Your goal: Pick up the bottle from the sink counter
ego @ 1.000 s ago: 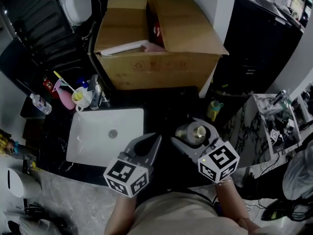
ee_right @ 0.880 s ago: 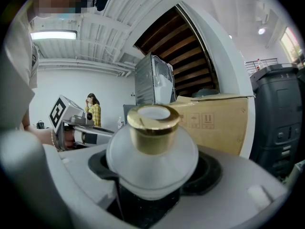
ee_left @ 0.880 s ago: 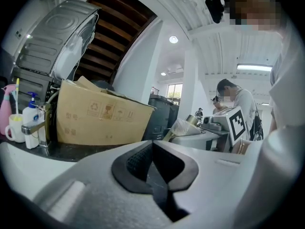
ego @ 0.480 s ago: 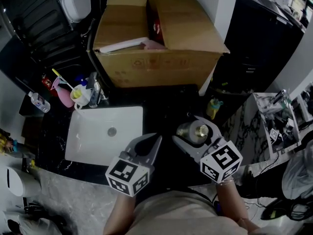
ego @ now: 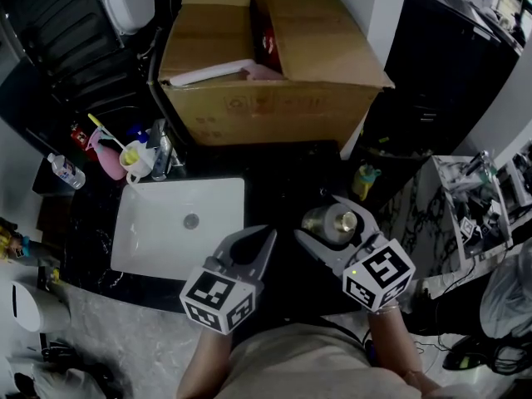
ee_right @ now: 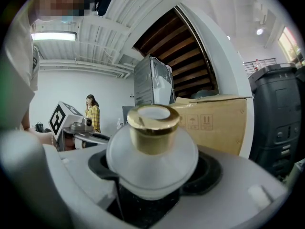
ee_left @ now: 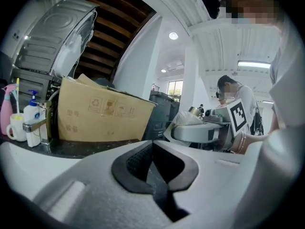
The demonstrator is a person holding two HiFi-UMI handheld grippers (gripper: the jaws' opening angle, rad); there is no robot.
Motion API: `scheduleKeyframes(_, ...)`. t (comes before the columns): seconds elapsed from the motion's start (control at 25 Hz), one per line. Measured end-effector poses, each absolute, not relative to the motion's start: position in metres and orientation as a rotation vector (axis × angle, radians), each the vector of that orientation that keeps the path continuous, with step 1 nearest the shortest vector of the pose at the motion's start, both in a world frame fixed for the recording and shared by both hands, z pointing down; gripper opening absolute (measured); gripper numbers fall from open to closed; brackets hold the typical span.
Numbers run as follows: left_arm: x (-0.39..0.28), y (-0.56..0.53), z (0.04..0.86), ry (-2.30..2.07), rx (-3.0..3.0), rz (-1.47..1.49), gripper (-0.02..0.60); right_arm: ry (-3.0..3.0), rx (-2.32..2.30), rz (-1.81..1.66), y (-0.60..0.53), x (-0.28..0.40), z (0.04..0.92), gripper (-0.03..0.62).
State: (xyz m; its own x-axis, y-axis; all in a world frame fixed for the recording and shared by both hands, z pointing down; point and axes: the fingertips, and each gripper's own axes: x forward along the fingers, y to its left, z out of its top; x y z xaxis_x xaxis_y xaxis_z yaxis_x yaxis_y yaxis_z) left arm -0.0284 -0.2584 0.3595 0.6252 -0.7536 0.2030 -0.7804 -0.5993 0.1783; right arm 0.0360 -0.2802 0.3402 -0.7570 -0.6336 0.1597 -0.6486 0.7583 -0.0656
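Note:
The bottle (ego: 337, 220) is a round frosted one with a gold cap, standing on the dark counter (ego: 283, 185) right of the sink. My right gripper (ego: 329, 224) has a jaw on each side of it, and the pads press its wide body. In the right gripper view the bottle (ee_right: 151, 147) fills the gap between the pads of that gripper (ee_right: 155, 173). My left gripper (ego: 259, 244) hovers at the sink's front right corner, shut with nothing in it. Its pads (ee_left: 138, 163) meet in the left gripper view, where the bottle (ee_left: 190, 118) shows to the right.
A large open cardboard box (ego: 266, 65) stands at the back of the counter. The white sink basin (ego: 179, 227) lies to the left, with a faucet (ego: 162, 152), a cup (ego: 137, 163) and a pink spray bottle (ego: 104, 152) behind it. A small yellow and teal item (ego: 363, 181) sits near the counter's right edge.

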Motion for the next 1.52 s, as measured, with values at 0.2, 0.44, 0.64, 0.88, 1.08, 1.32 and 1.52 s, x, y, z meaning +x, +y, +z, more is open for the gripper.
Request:
scheduleKeyframes(0.2,-0.0312,-0.2591,0.3597,-1.254,2.595,0.154,0.006,-2.822,1.049,0.173,-0.2816,0.0354,0.3388,0.341)
scheduleKeyframes(0.44,-0.0328,-0.259,0.3602,-1.255,2.592,0.149,0.006,-2.823,1.061,0.175,-0.2828,0.0352,0.3381,0.341)
scheduleKeyframes(0.64,-0.0339,-0.2587,0.3601,-1.256,2.588,0.136,0.006,-2.804,1.065,0.157,-0.2819,0.0337,0.3391,0.341)
scheduleKeyframes(0.88,-0.0346,-0.2578,0.3596,-1.249,2.581,0.117,0.006,-2.794,1.062,0.154,-0.2802,0.0325,0.3399,0.341)
scheduleKeyframes(1.08,-0.0351,-0.2565,0.3598,-1.249,2.579,0.118,0.006,-2.793,1.055,0.154,-0.2796,0.0325,0.3401,0.341)
scheduleKeyframes(1.32,-0.0362,-0.2544,0.361,-1.248,2.577,0.126,0.006,-2.8,1.037,0.168,-0.2802,0.0322,0.3412,0.341)
scheduleKeyframes(1.52,-0.0381,-0.2522,0.3624,-1.249,2.571,0.136,0.006,-2.803,1.037,0.184,-0.2785,0.0312,0.3398,0.341)
